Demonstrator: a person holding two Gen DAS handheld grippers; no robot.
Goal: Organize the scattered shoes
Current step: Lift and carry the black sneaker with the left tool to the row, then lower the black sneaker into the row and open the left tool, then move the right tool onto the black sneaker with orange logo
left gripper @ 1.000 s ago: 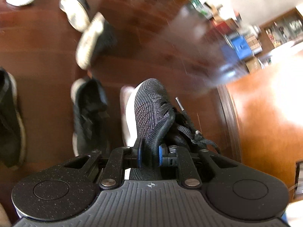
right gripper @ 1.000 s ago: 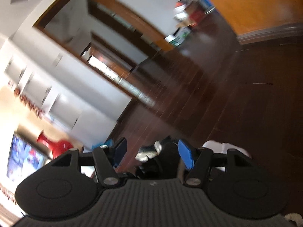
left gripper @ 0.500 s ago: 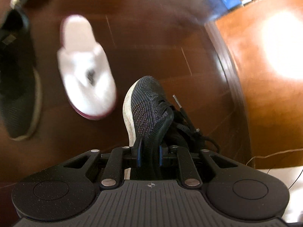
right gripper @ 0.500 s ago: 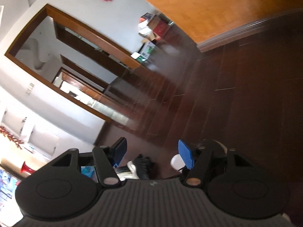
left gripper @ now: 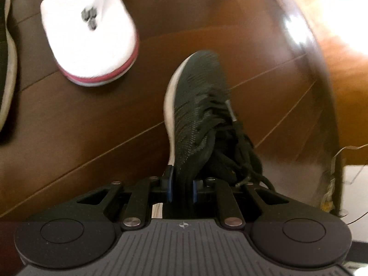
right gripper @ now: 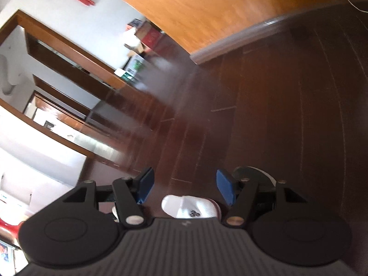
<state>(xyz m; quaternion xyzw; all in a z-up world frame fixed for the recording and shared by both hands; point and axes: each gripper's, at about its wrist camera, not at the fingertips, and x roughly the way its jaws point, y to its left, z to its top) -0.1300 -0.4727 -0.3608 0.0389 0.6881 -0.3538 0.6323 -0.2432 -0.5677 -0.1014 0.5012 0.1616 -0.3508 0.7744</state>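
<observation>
Right, I'm carrying the black sneaker with my left gripper clamped on its collar, aiming it beside the white slipper, toe level, while my right gripper is hanging apart, empty.

The left gripper has a speckled matt black body with a round disc on each side; a grey ribbed plate with a small cross mark sits between them; silver screws pin its black linkage arms; the right gripper looks alike, its blue pads plainly shown.
</observation>
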